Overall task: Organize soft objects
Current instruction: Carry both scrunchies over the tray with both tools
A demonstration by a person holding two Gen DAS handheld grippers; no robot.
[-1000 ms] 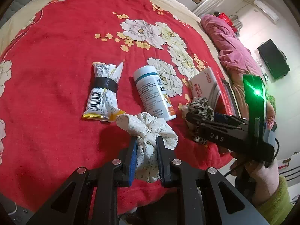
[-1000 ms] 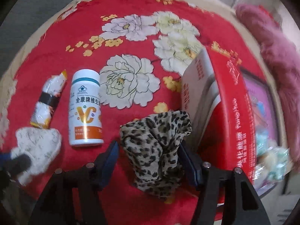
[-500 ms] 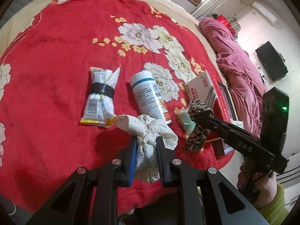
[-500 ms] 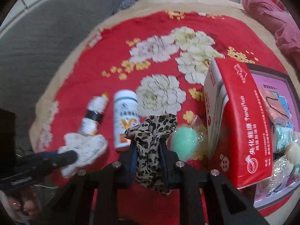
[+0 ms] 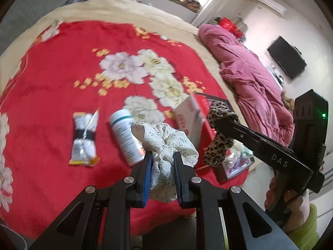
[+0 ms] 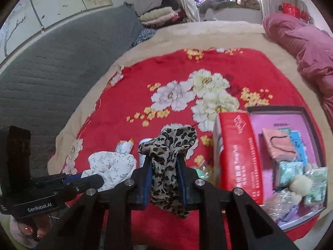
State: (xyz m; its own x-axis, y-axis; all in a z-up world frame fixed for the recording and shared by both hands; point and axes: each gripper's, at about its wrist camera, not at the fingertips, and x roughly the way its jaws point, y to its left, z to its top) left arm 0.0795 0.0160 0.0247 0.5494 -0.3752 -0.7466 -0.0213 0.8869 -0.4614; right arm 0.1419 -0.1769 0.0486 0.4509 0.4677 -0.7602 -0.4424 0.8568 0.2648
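A wide bed (image 6: 52, 95) fills the room, and over it lies a red blanket (image 5: 52, 87) printed with pale flowers. A pink quilt (image 5: 249, 77) is heaped along the bed's edge at about two o'clock from the blanket's middle. At four o'clock on the blanket stands a red box (image 6: 237, 152), its lid up, touching an open tray (image 6: 306, 112) of small packets and soft bits. Near the middle lies a white bottle (image 5: 124, 135) on its side, and at its nine o'clock, just beside it, a snack packet (image 5: 84, 137) with a black band round it.

The left gripper (image 5: 161, 156) has its fingers clenched on a white floral scrunchie (image 5: 166, 141), which hangs clear above the blanket, in front of the bottle. The right gripper (image 6: 164, 160) has just been closing, and its fingers now grasp a leopard-print scrunchie (image 6: 168, 145), also lifted off the blanket, at nine o'clock of the red box and near it. The two scrunchies hang side by side, apart, the white one to the left.
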